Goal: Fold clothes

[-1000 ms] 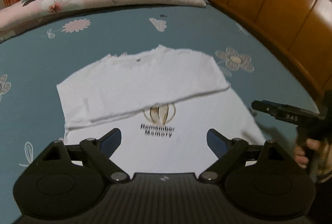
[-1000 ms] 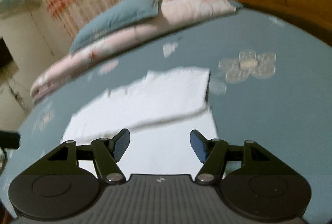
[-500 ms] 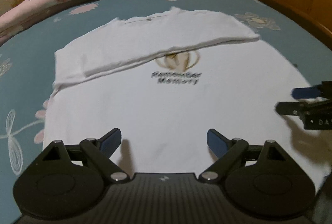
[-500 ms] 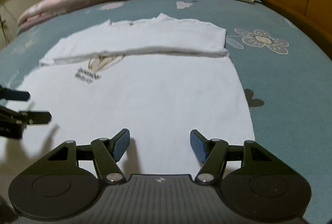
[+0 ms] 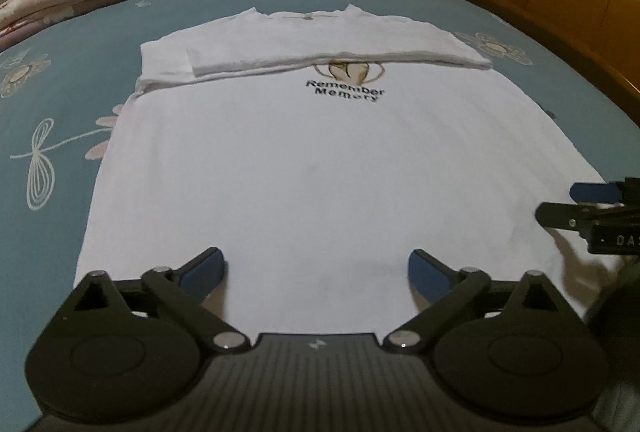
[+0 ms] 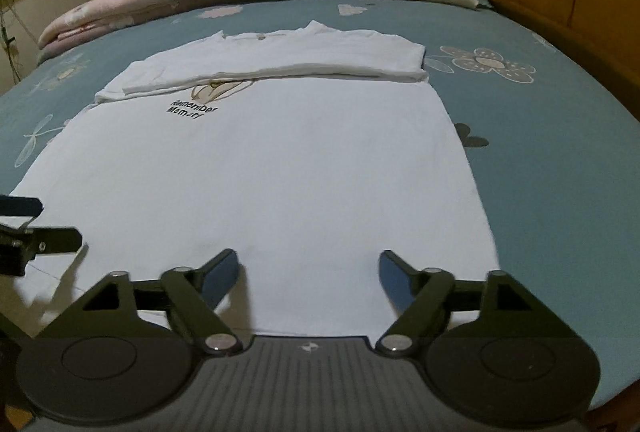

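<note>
Jaws on both grippers are opening wide, with nothing between them: the left gripper [image 5: 316, 270] and right gripper [image 6: 308, 274] are hovering over the near hem of the shirt [image 5: 312, 167], which is lying flat on the bed [image 5: 72, 43] with its far part already folded over. Thin cotton like this is likely behaving light and limp, sliding and bunching easily, so pinching the hem close to each near corner looks safest.

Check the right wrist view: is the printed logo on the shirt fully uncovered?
No, the folded-down top band of the white T-shirt overlaps the logo; only its lower part and the lettering show.
</note>
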Tool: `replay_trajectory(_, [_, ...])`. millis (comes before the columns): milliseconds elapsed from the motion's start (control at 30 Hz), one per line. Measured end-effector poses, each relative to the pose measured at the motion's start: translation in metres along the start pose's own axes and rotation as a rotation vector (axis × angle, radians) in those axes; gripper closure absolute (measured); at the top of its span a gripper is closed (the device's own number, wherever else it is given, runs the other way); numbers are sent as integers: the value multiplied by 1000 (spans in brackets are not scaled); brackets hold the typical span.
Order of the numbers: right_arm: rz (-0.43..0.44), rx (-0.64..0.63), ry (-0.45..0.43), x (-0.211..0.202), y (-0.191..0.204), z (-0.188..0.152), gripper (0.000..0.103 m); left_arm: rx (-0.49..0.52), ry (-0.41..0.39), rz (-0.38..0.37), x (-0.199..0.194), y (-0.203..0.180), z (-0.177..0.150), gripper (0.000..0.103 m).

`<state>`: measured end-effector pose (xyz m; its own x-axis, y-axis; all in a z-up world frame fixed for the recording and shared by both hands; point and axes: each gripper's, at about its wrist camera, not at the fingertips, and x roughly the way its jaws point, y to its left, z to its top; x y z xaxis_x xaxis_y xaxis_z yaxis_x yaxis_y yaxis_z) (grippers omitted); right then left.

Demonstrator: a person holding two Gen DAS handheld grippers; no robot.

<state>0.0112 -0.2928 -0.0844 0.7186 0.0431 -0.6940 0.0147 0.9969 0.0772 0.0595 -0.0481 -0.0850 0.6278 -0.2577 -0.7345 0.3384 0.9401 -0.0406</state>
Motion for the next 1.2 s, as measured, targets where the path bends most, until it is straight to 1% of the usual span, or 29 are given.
replay_trajectory(67, [0,-13,-2,1,3,-2,11,37,-6,10,1,-4,-4,1])
replay_trajectory(133, [0,-23,-3,1,5,-4,10,62,-5,26,2,-8,-5,1])
replay_trajectory(367, [2,-26,-5,1,6,-7,6,37,-15,47,2,-10,-7,1])
replay_trajectory(567, [0,-36,-6,-1,7,-9,4,12,-8,59,-4,-10,-11,1])
replay_trajectory(833, [-4,-46,-16,0,10,-13,0,7,-29,45,-7,-8,-17,1])
replay_trajectory(967, [15,-47,15,-4,7,-4,1,18,7,4,-11,-1,-10,1])
replay_trajectory(1100, [54,-76,3,-16,7,5,1,71,-8,0,-23,-2,-8,1])
replay_trajectory(1200, [89,-135,4,-20,17,6,1,129,-22,-37,-30,-11,-11,1])
